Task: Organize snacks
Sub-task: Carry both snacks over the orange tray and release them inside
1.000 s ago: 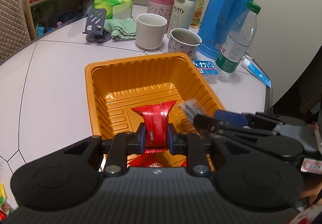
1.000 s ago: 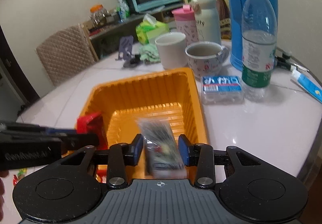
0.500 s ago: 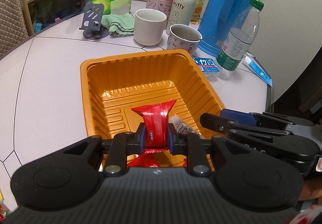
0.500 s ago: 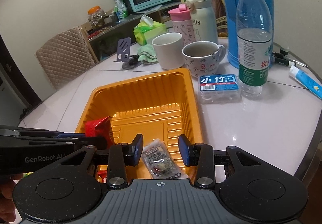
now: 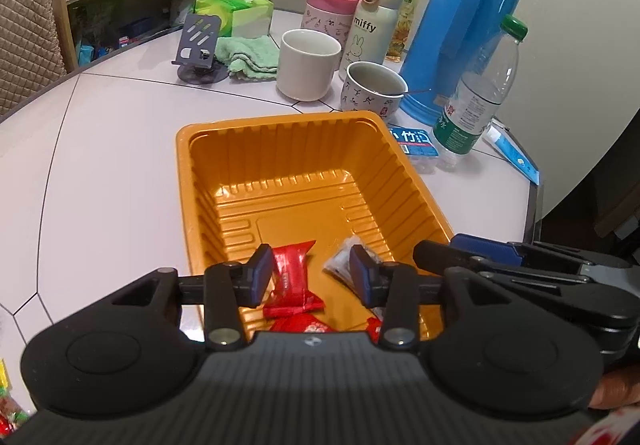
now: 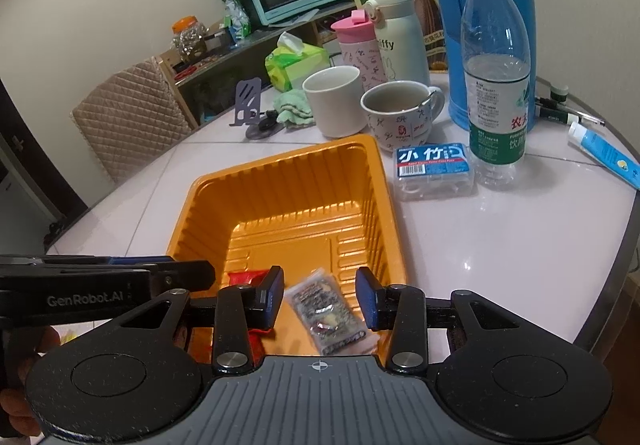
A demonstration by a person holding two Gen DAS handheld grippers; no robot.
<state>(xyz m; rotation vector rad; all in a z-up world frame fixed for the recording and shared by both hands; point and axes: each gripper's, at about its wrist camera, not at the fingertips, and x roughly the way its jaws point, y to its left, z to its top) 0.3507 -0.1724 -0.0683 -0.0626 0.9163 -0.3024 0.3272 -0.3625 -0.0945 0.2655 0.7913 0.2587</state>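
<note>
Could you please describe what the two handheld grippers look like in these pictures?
The left gripper and right gripper look alike: matte black bodies with two round discs, a ribbed grey centre panel bearing a small crosshair mark, silver pivot screws, and blue pads on black fingers. In the right wrist view, the left gripper's side reads "GenRobot.AI" in white. No cables show.

The left claw, clamped on the red snack packet a second ago, has spread its jaws, and the packet now lies loose on the floor of the orange tray, low in the frame. The right claw released first; its dark snack packet now rests in the tray at lower centre.
</note>
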